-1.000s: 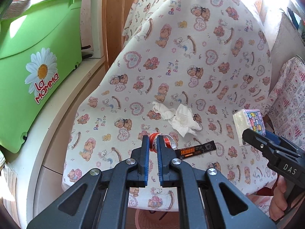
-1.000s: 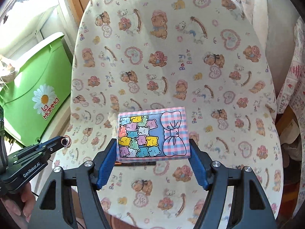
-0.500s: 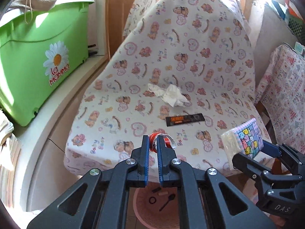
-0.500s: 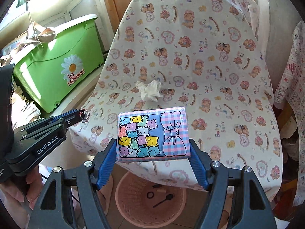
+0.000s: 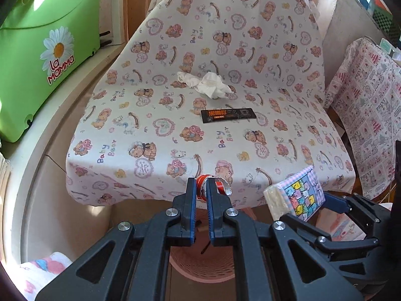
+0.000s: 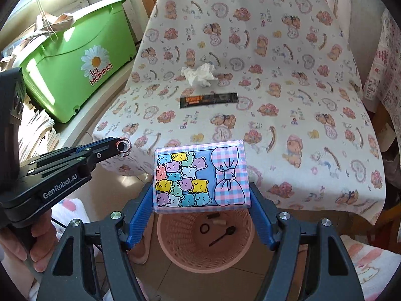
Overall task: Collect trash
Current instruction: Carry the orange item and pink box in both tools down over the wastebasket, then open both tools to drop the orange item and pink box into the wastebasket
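Bear-print chair cover (image 5: 160, 115) (seat): crumpled tissue (image 5: 209, 85), black wrapper (image 5: 228, 115).

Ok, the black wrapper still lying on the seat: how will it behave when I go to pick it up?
The black wrapper lies flat on the seat cover, so it probably offers little edge to pinch. It looks thin and light, likely floppy once lifted. Fingers may snag the soft cloth beneath.
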### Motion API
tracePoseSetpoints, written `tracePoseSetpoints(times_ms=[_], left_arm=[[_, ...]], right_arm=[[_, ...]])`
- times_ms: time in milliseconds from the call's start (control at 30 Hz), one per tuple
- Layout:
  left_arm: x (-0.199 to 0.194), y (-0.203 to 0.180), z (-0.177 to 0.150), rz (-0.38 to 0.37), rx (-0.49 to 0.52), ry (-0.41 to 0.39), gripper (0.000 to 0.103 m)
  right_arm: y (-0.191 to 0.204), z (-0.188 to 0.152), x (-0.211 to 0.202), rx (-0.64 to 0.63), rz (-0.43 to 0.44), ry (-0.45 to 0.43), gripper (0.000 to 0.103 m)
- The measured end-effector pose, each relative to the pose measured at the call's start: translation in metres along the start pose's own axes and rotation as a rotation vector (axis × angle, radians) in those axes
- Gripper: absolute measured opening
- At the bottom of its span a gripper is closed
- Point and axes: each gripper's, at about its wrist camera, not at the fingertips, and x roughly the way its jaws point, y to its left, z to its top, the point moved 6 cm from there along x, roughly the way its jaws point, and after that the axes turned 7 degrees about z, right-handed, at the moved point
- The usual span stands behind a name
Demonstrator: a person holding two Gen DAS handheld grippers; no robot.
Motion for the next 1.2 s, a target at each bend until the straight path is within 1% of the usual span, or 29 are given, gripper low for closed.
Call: tracePoseSetpoints(times_ms=[100, 167, 300, 467, 533, 600, 733, 833, 900, 1033, 1200], left_arm=[[0.008, -0.002, -0.005, 0.019, 0.016, 0.029, 0.007], [0.017, -0.003, -0.012, 0.056, 0.05, 0.074, 0.007], [0.042, -0.004, -0.033, 0.026, 0.038, 0.183, 0.007], [0.077, -0.01, -0.052, 0.042, 0.047, 0.296, 0.007], [0.087, -0.012, -0.061, 0.044, 0.049, 0.335, 0.007], [0.096, -0.013, -0.071, 0.041, 0.046, 0.373, 0.007], [0.113, -0.012, -0.087, 0.058, 0.038, 0.431, 0.007], [0.127, -0.011, -0.094, 0.038, 0.004, 0.467, 0.007], [0.137, -0.011, -0.097, 0.054, 0.013, 0.482, 0.007], [0.149, -0.013, -0.101, 0.025, -0.003, 0.518, 0.008], [0.157, -0.014, -0.102, 0.039, 0.023, 0.534, 0.009]], right_arm=[[-0.007, -0.011, 0.016, 0.012, -0.004, 0.075, 0.074], [-0.011, -0.019, 0.027, 0.006, -0.011, 0.124, 0.074], [-0.02, -0.036, 0.047, 0.038, -0.019, 0.192, 0.074], [-0.031, -0.059, 0.078, 0.046, -0.08, 0.266, 0.074], [-0.035, -0.07, 0.092, 0.055, -0.088, 0.31, 0.074], [-0.038, -0.078, 0.106, 0.064, -0.095, 0.335, 0.074], [-0.045, -0.093, 0.133, 0.089, -0.115, 0.38, 0.074], [-0.05, -0.104, 0.151, 0.108, -0.123, 0.427, 0.074], [-0.051, -0.109, 0.161, 0.107, -0.129, 0.45, 0.074], [-0.057, -0.117, 0.174, 0.125, -0.142, 0.466, 0.074], [-0.061, -0.125, 0.184, 0.144, -0.146, 0.482, 0.074]])
